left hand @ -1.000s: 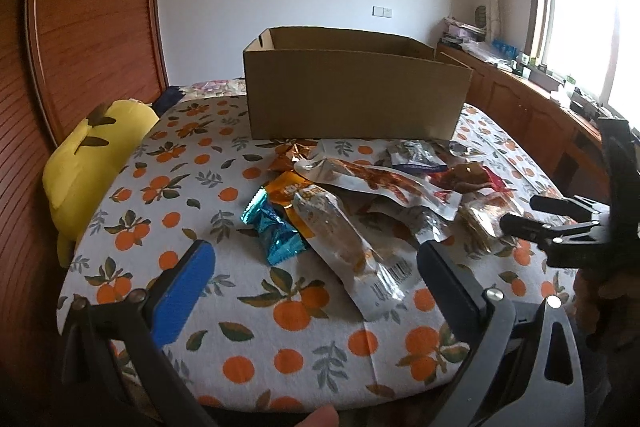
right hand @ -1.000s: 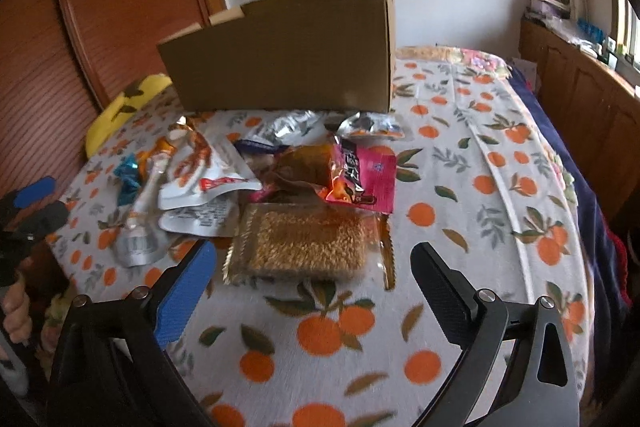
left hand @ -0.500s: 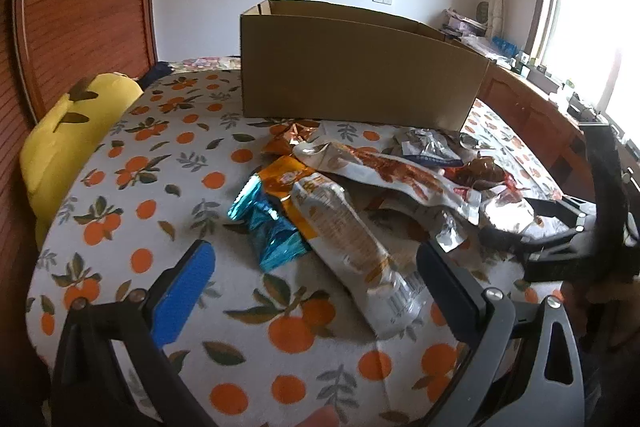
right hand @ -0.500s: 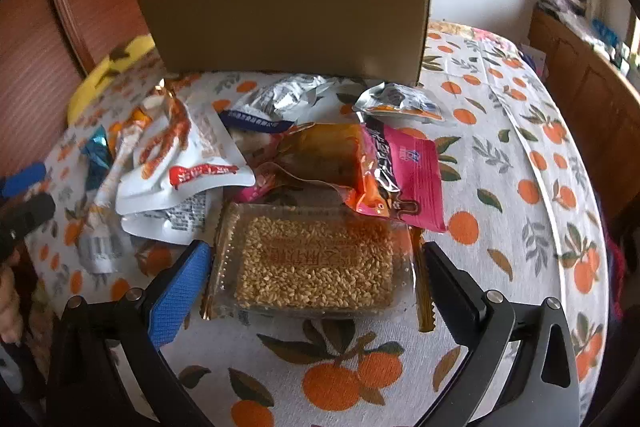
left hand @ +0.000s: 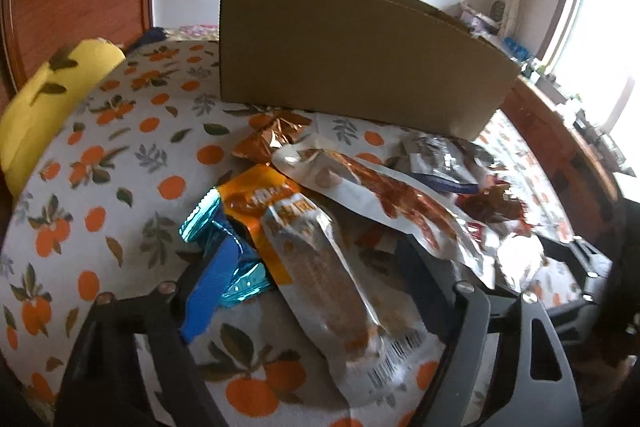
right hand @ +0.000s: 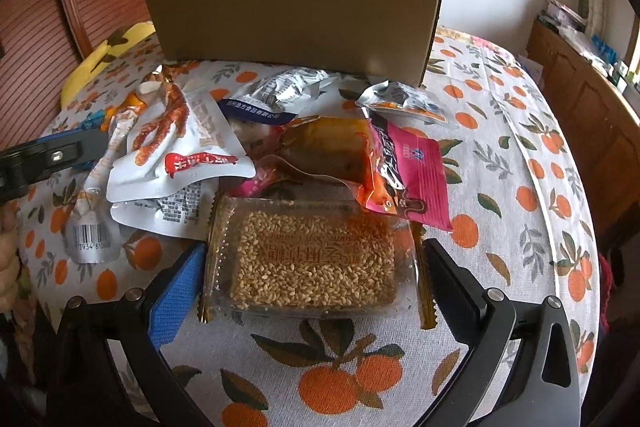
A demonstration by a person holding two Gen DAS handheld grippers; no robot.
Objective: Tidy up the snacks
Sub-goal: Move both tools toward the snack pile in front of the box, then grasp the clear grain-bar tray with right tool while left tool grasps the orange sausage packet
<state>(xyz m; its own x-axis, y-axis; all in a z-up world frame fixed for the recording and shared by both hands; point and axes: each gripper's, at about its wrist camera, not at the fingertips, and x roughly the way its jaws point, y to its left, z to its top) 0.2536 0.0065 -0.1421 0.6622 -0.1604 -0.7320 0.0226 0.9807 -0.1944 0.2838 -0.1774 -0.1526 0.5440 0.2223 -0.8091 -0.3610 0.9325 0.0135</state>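
Left gripper point(left hand: 316, 281): jaws have just been closing; a long silver-and-orange bar packet point(left hand: 320, 259) is seen lying between them, the blue pad point(left hand: 212, 283) resting over a teal foil wrapper point(left hand: 216, 239); whether the pads press on the packet cannot be told.
Right gripper point(right hand: 310, 277): jaws are spread wide, one on each side of a clear sesame-bar packet point(right hand: 312, 259), close beside its ends; contact cannot be told.
Snack pile: about nine packets are counted across the two views, all ahead of the jaws on the cloth.
White packets: one with a red label point(right hand: 180, 151) is seen ahead-left of the right gripper.
Pink packet point(right hand: 412, 171): one, ahead-right of the right gripper, just beyond the sesame bar.
Silver packets: two, point(right hand: 280, 91) and point(right hand: 404, 99), lie furthest ahead, beside the box.
Cardboard box point(right hand: 296, 15): one, open-topped, is stood beyond the pile, well ahead of both grippers.
Tablecloth point(right hand: 520, 155): one, orange-printed.
Yellow plush point(left hand: 44, 99): one, is seen far left of the left gripper.
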